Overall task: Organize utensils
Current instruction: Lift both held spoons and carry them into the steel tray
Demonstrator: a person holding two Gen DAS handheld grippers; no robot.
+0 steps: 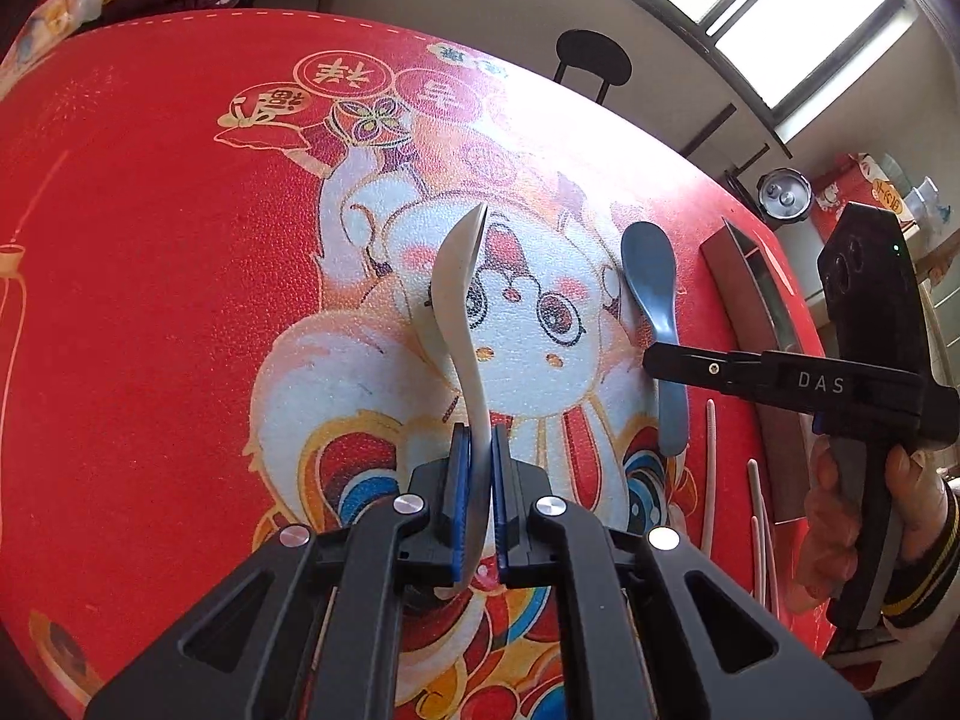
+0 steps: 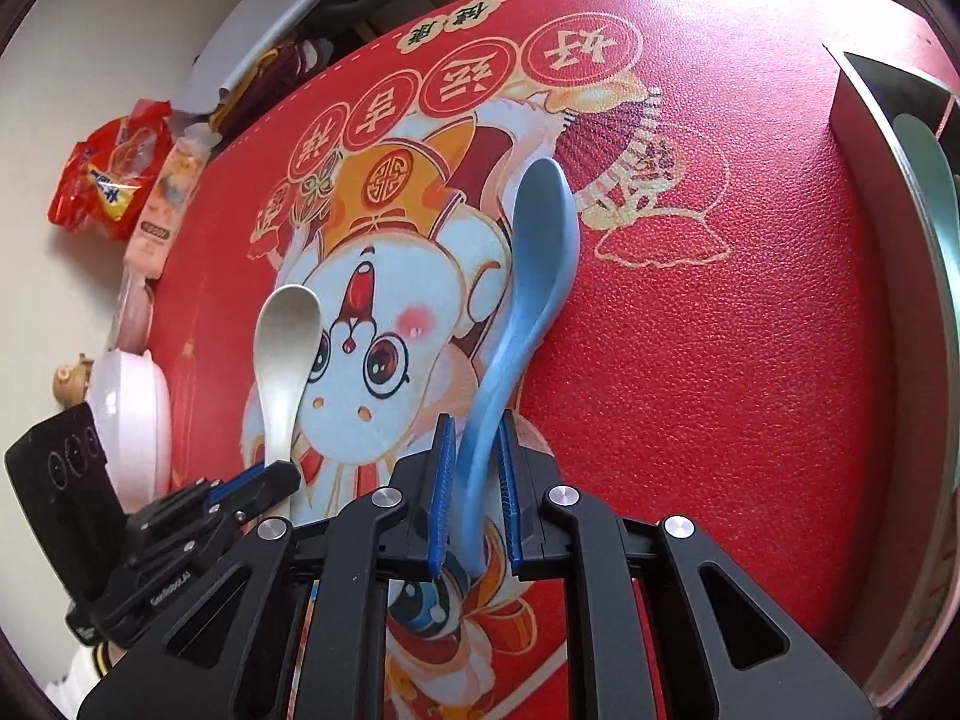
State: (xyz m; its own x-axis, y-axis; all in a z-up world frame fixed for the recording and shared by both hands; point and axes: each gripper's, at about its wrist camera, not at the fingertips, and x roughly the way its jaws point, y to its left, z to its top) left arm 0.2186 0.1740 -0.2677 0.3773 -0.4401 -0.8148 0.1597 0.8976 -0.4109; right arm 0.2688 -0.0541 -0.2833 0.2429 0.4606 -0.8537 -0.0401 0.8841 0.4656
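I am holding the white spoon (image 1: 459,300) by its handle in my left gripper (image 1: 480,468), the blue pads pressing it from both sides, its bowl pointing away over the red printed table mat (image 1: 150,240). My right gripper (image 2: 474,480) is clamping the blue spoon (image 2: 528,276) by its handle likewise. The two spoons are sitting near each other above the cartoon figure. The organizer tray (image 2: 870,192) is lying at the mat's right edge, a pale green utensil (image 2: 936,180) inside, with chopsticks (image 1: 759,516) nearby.

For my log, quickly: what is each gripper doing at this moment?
Left gripper: closed on the white spoon.
Right gripper: closed on the blue spoon.
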